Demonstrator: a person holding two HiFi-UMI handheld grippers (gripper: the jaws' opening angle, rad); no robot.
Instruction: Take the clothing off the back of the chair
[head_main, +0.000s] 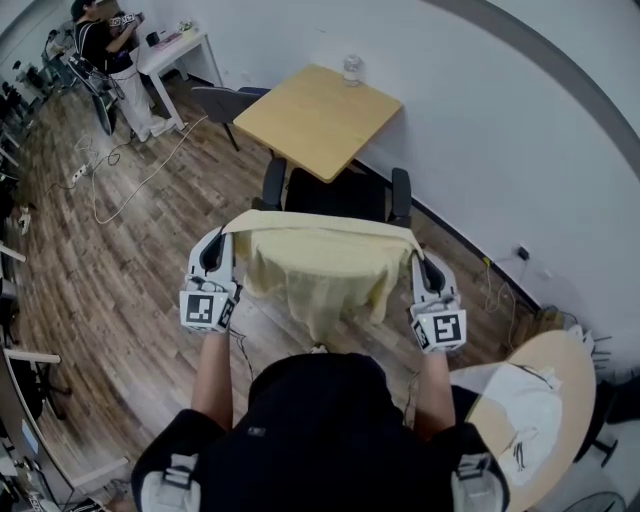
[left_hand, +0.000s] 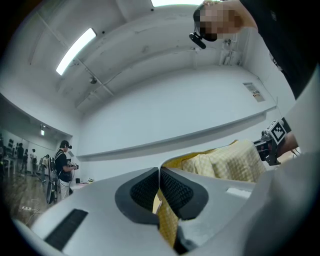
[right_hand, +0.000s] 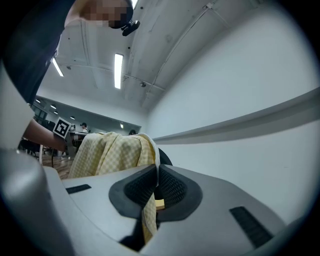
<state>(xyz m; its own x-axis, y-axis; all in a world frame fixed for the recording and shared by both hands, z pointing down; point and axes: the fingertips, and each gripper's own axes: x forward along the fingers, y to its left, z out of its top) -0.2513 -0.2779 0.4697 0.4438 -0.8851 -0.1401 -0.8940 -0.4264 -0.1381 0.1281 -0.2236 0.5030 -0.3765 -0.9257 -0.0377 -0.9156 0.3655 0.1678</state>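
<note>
pinching yellow cloth (head_main: 320, 268) w/ l hand-held gripper (head_main: 222, 238), r hand-held gripper (head_main: 418, 252)

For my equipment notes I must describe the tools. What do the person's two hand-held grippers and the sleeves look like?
The left hand-held gripper and the right hand-held gripper each have a light grey plastic body and carry a white cube with black square markers. Their pads are black with a fine dotted texture. The person wears a black short-sleeved top.
</note>
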